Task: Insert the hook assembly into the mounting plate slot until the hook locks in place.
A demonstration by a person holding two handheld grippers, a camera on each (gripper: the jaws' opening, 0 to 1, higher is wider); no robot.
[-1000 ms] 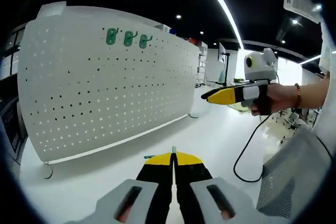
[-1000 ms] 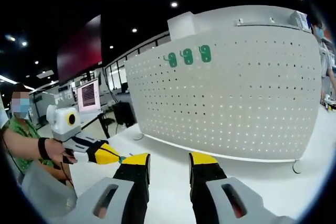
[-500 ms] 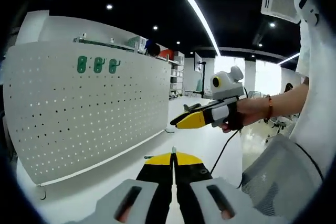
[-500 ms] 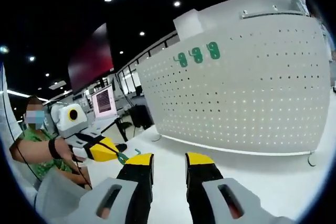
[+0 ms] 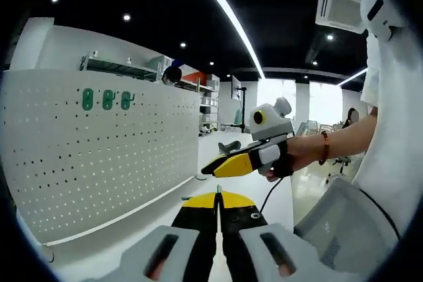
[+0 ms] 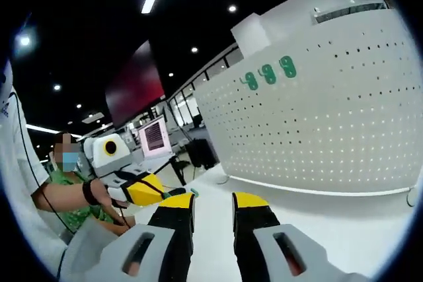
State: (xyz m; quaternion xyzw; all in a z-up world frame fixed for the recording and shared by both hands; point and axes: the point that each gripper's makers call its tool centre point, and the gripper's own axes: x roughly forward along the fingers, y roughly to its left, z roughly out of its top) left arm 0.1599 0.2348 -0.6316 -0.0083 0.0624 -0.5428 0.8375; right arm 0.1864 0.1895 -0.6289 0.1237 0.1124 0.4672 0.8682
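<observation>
Standing upright on the white worktop [image 5: 125,239], a big white perforated mounting plate [image 5: 99,163], spread across nine o'clock in the left gripper view and from one to three o'clock in the right gripper view [image 6: 317,130]. Fixed high on that plate, side by side, three green hooks [image 5: 106,100], at ten o'clock in the left gripper view, at one o'clock in the right gripper view [image 6: 268,74]. Rising from six o'clock in the left gripper view, the left gripper [image 5: 218,197], its yellow-tipped fingers pressed together on a thin green hook assembly [image 5: 189,197] peeping out at the tips, well apart from the plate. Same gripper seen at eight o'clock in the right gripper view [image 6: 173,193], held in a hand [image 6: 114,197], green piece at its tip. At six o'clock in the right gripper view, the right gripper [image 6: 213,200], fingers parted with a clear gap and nothing between them; seen also at three o'clock in the left gripper view [image 5: 210,168], gripped by a hand [image 5: 285,162], fingers there too foreshortened to judge.
</observation>
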